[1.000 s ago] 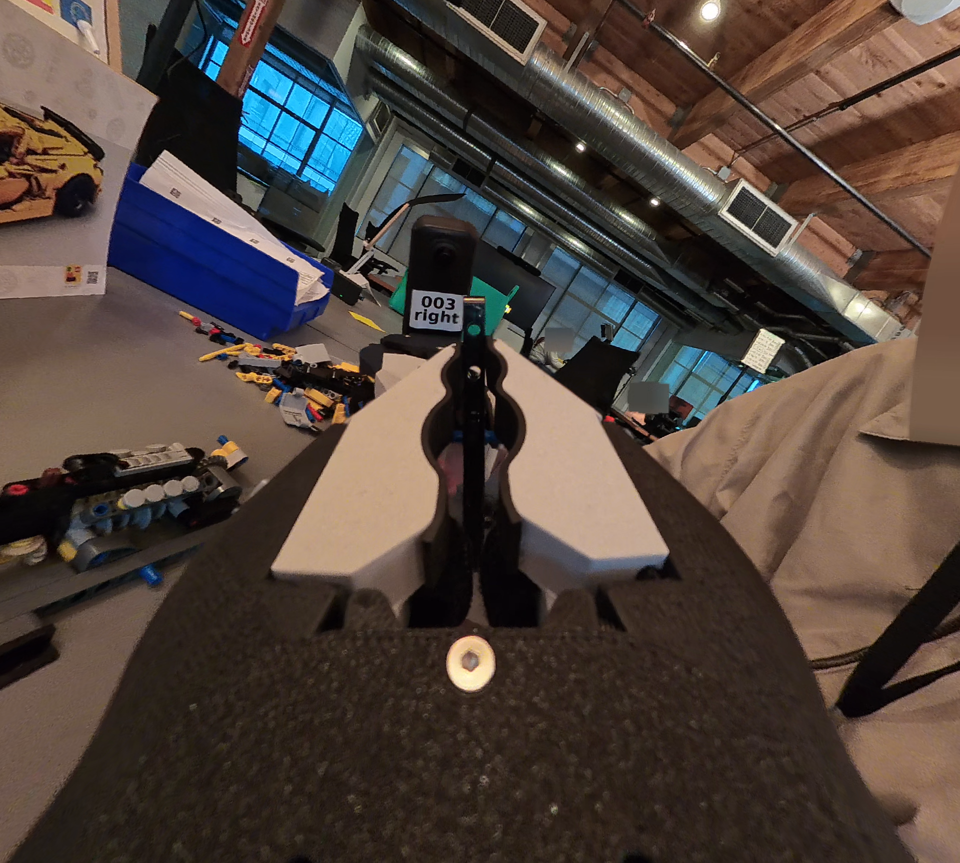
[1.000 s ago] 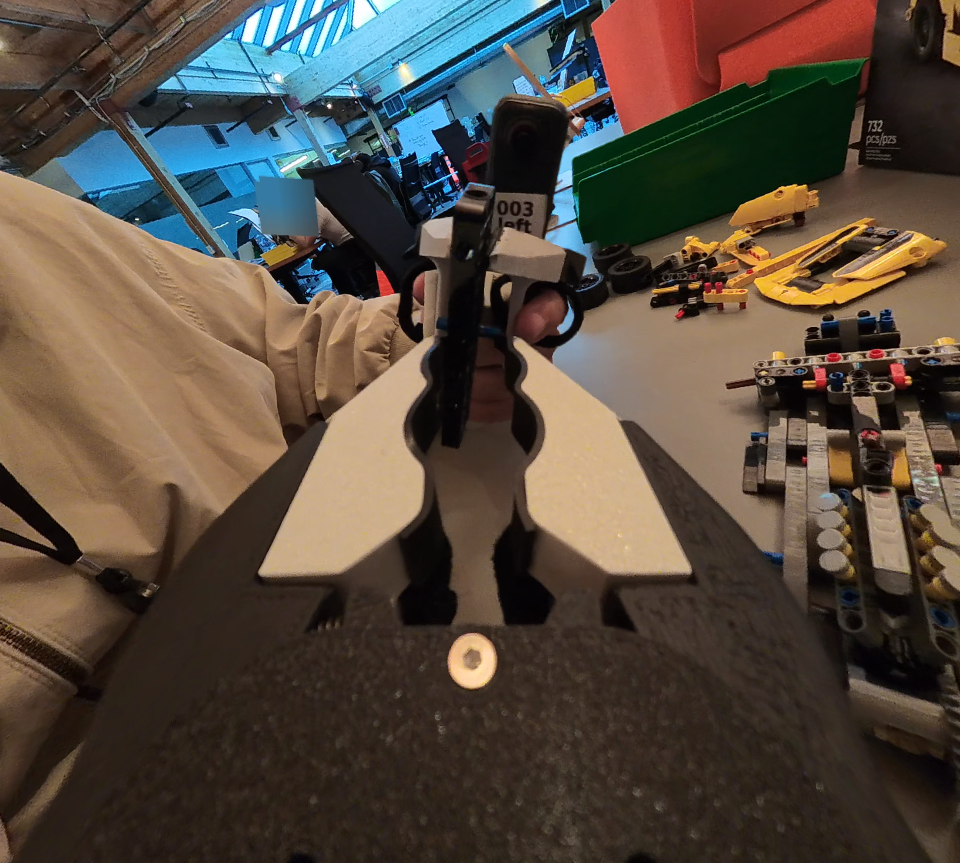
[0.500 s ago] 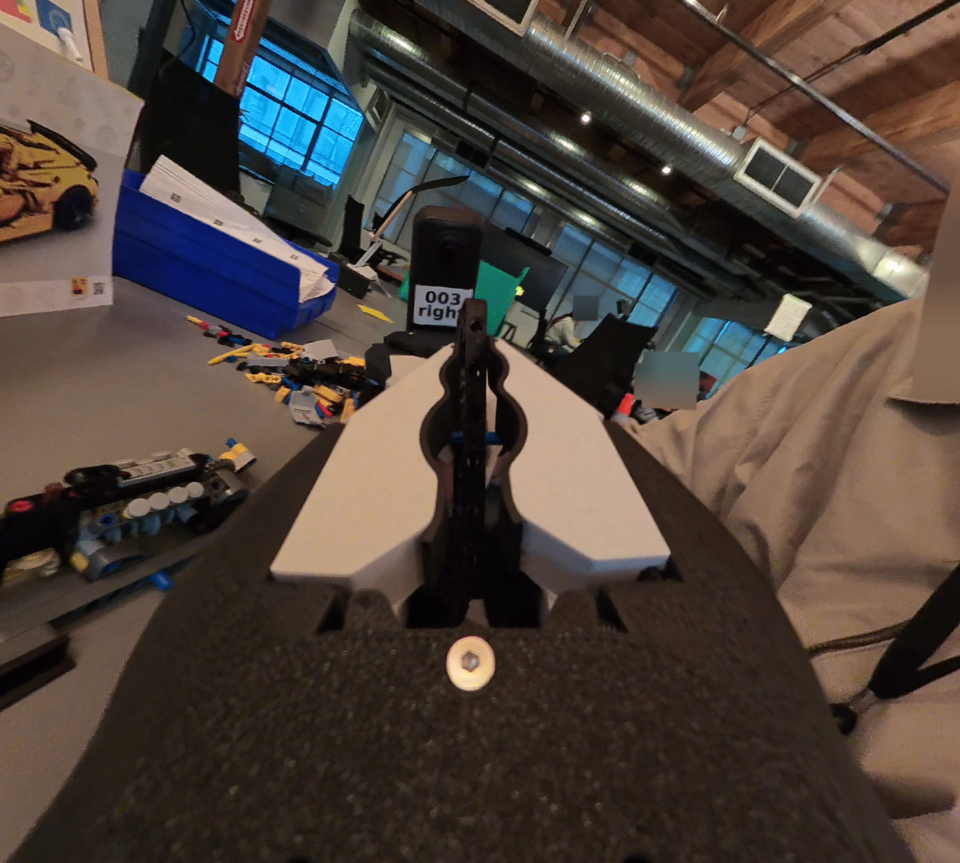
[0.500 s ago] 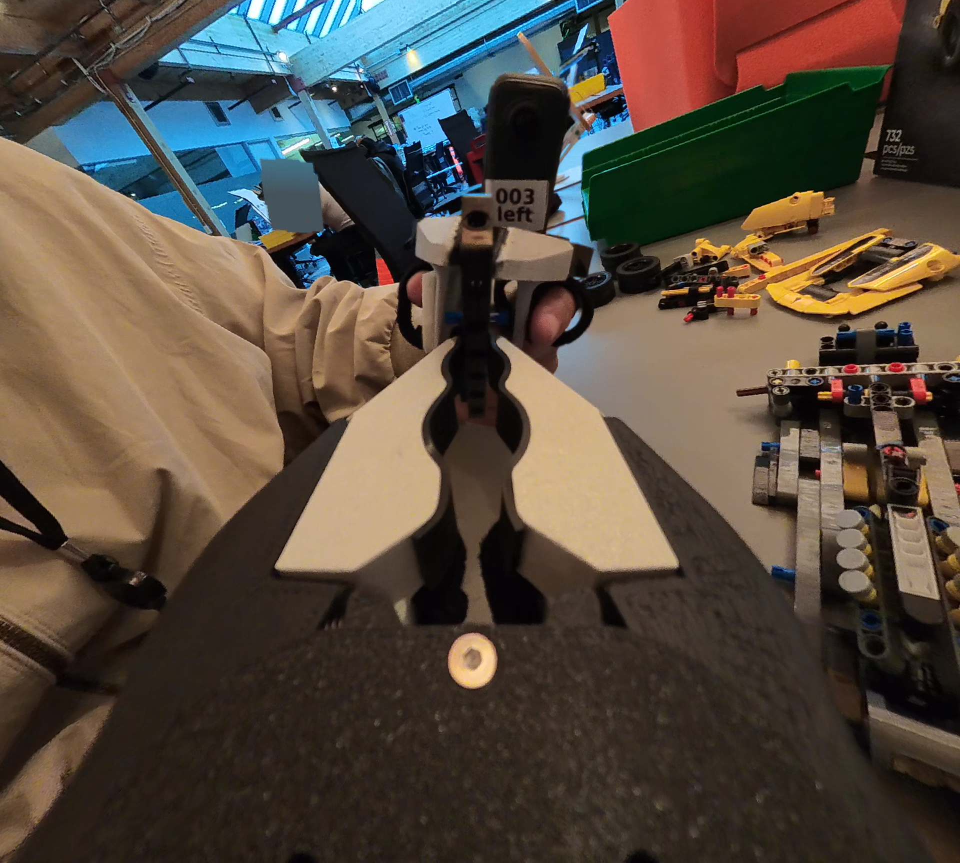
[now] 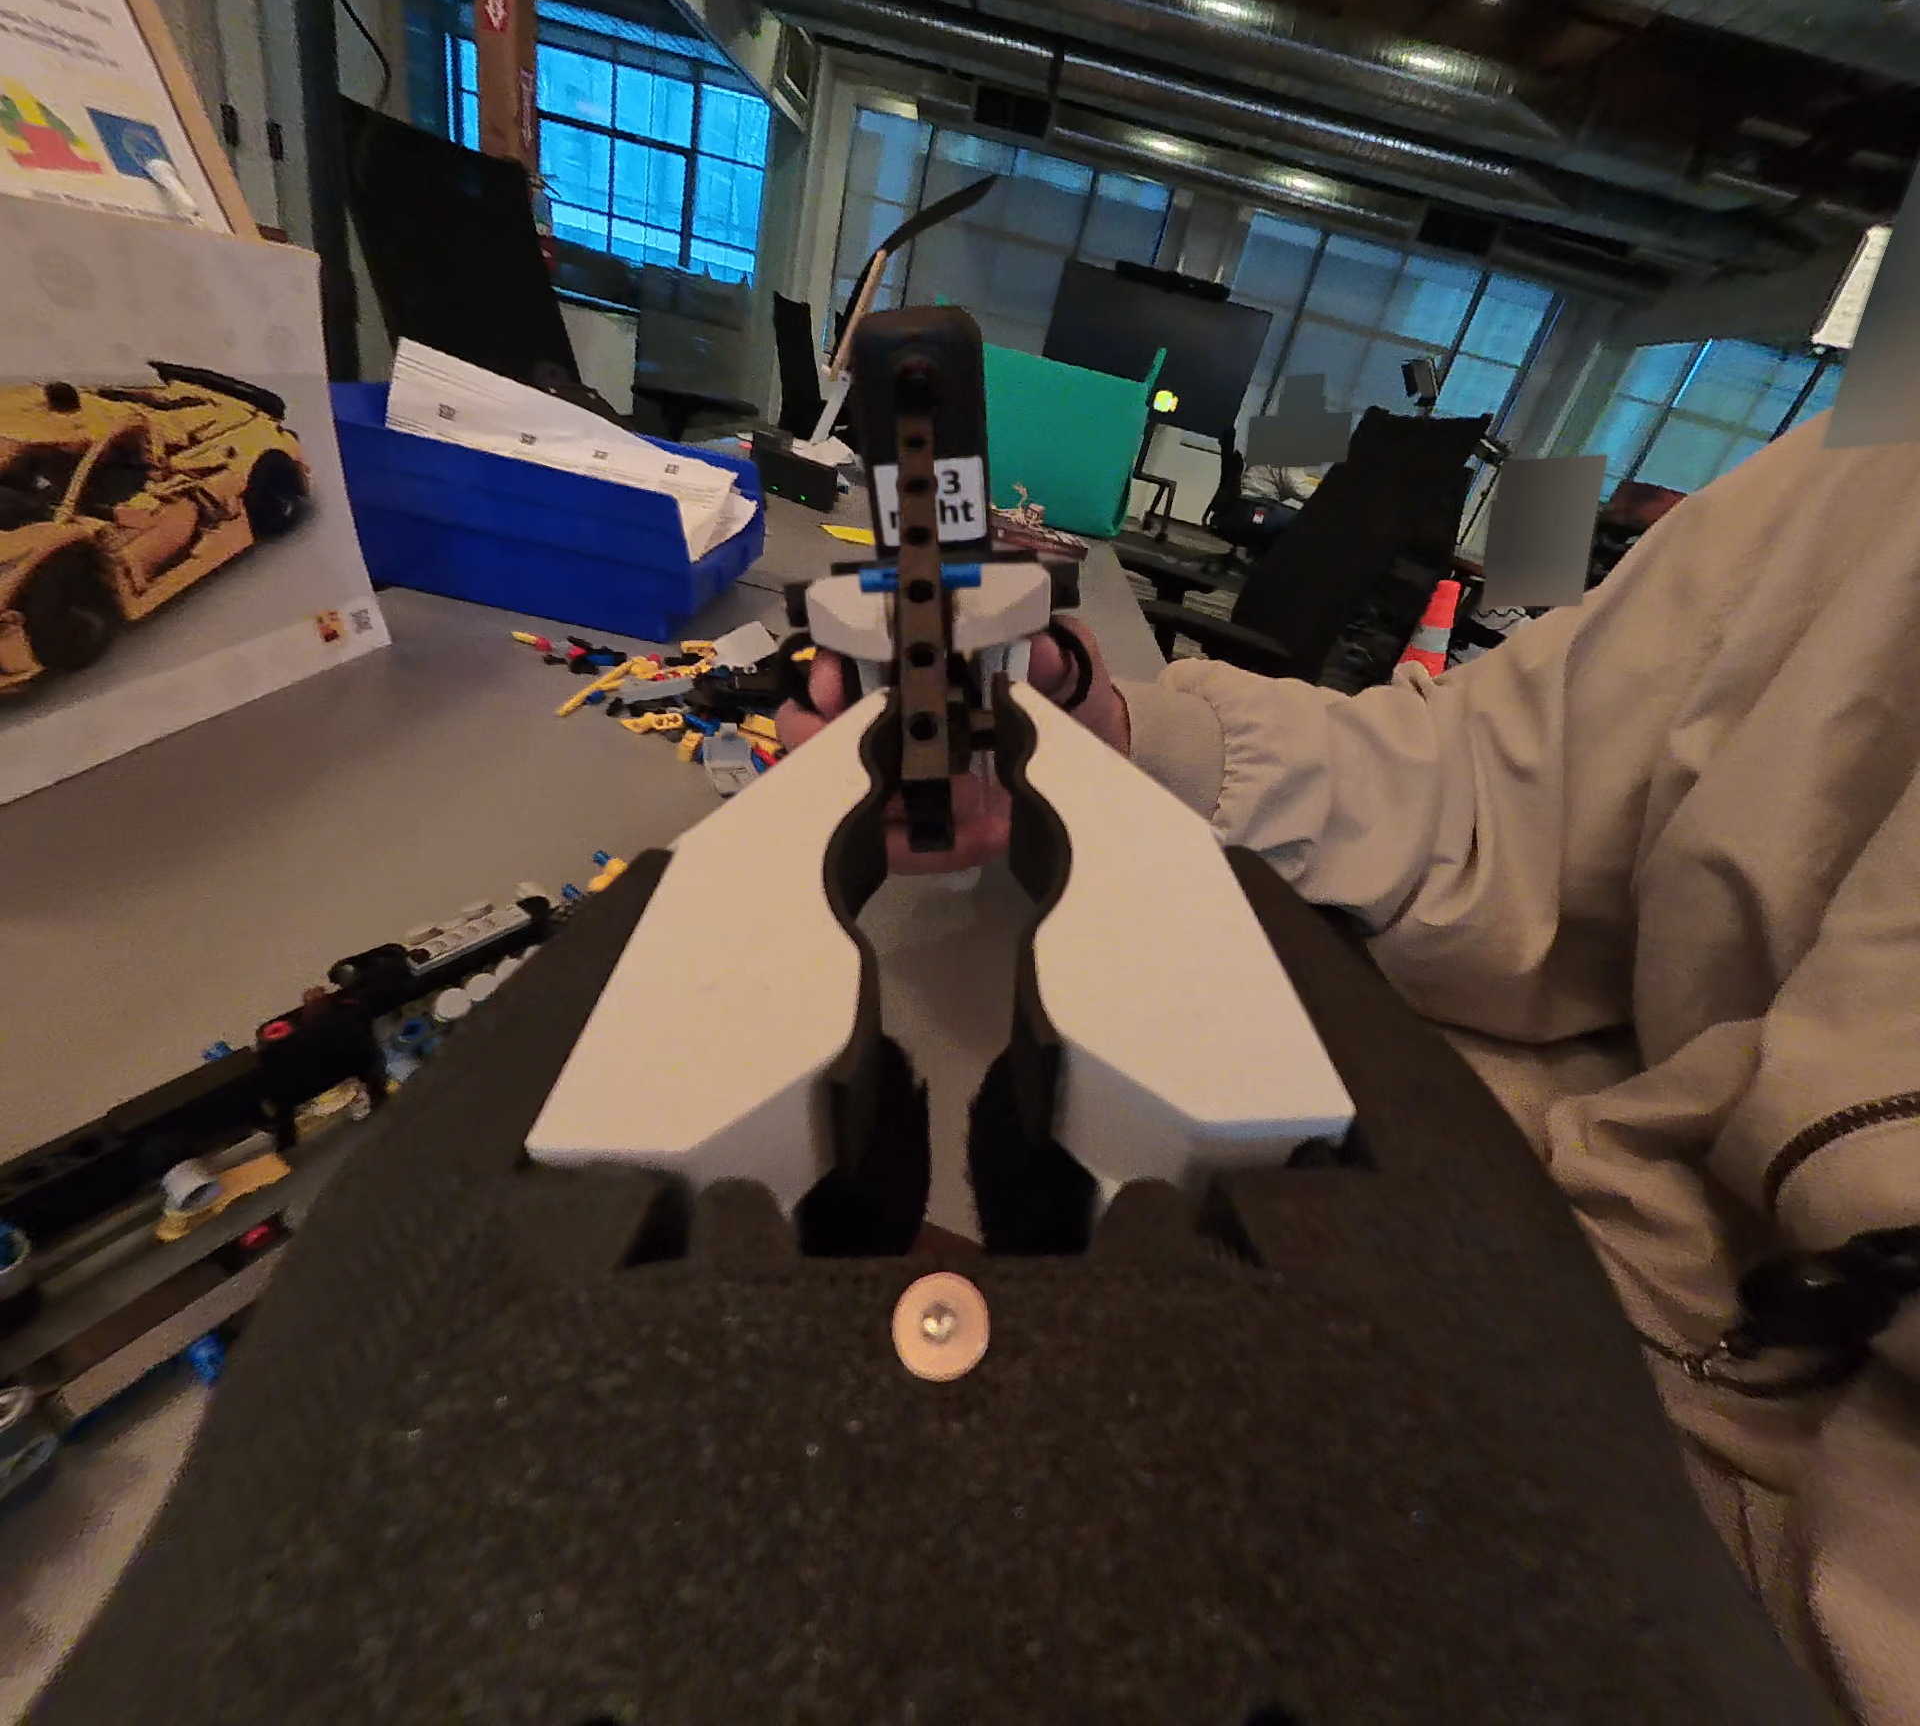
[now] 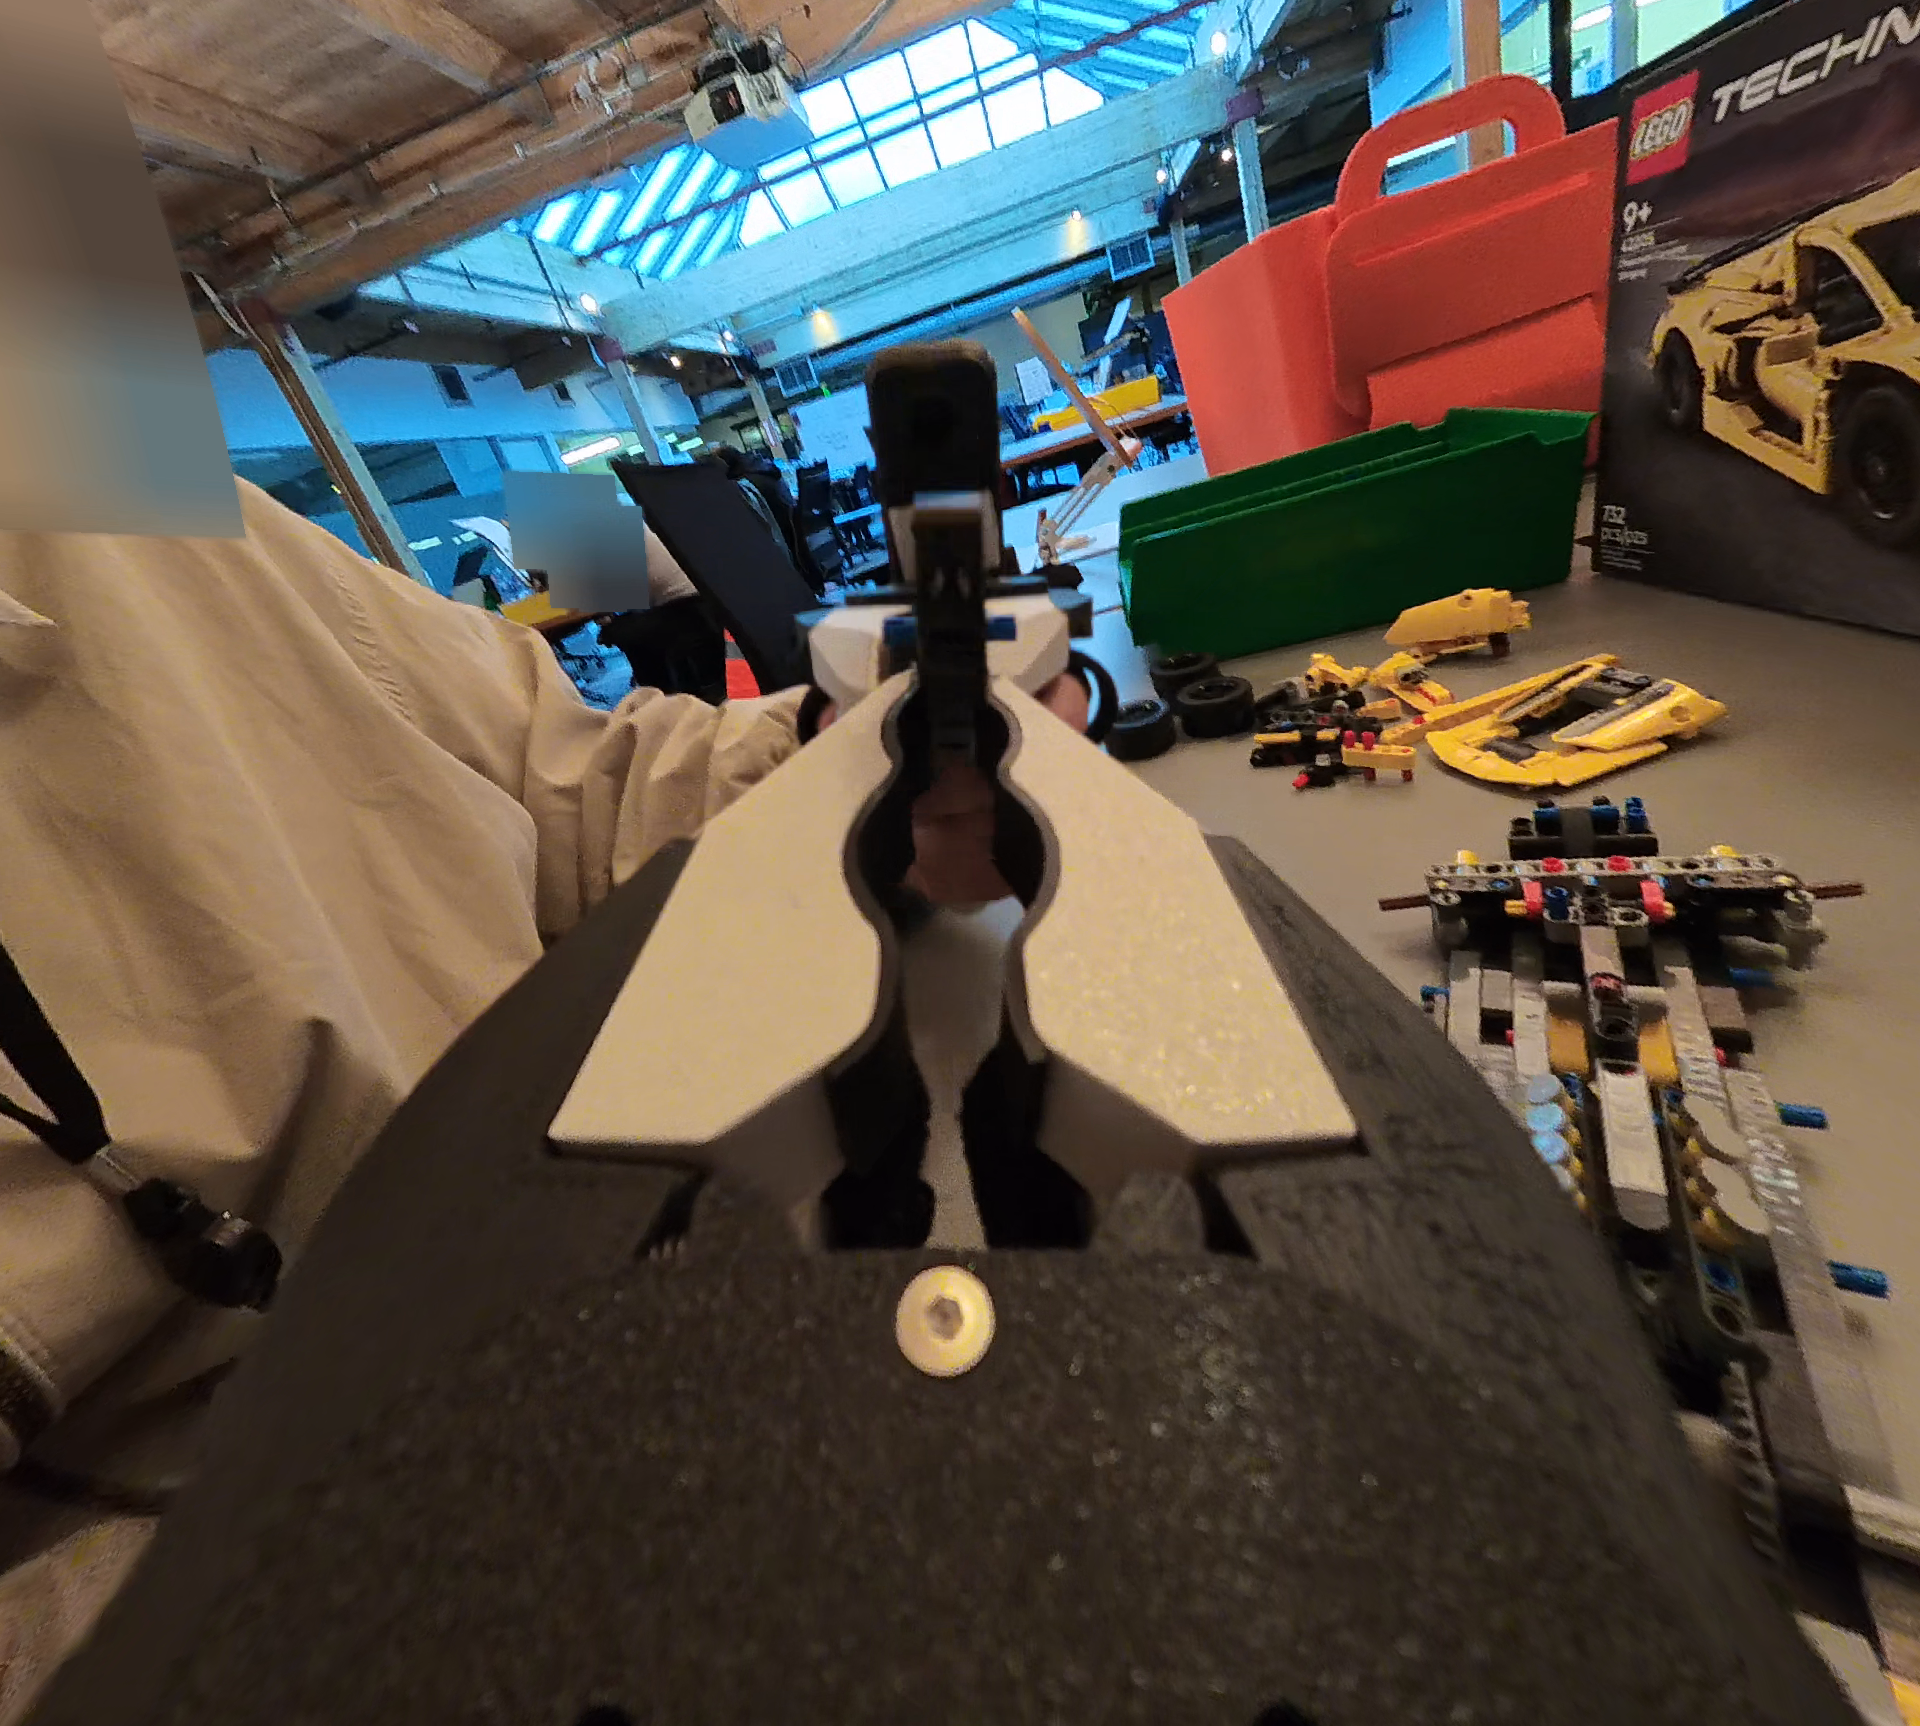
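Your left gripper (image 5: 940,767) has a coarse black foam-like body, a round silver screw (image 5: 940,1325) at its centre, and two pale grey angular fingers (image 5: 727,1001) with wavy black inner edges. Your right gripper (image 6: 945,746) matches it, screw (image 6: 943,1319) included. You wear a beige jacket (image 6: 312,793) with elastic cuffs and a black strap (image 6: 47,1084) with a clip.

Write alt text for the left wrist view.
A black holed beam stands upright between the slightly parted left tongs and the facing right tongs, which seem to grip it. Loose toy bricks and a blue bin sit on the grey table behind.
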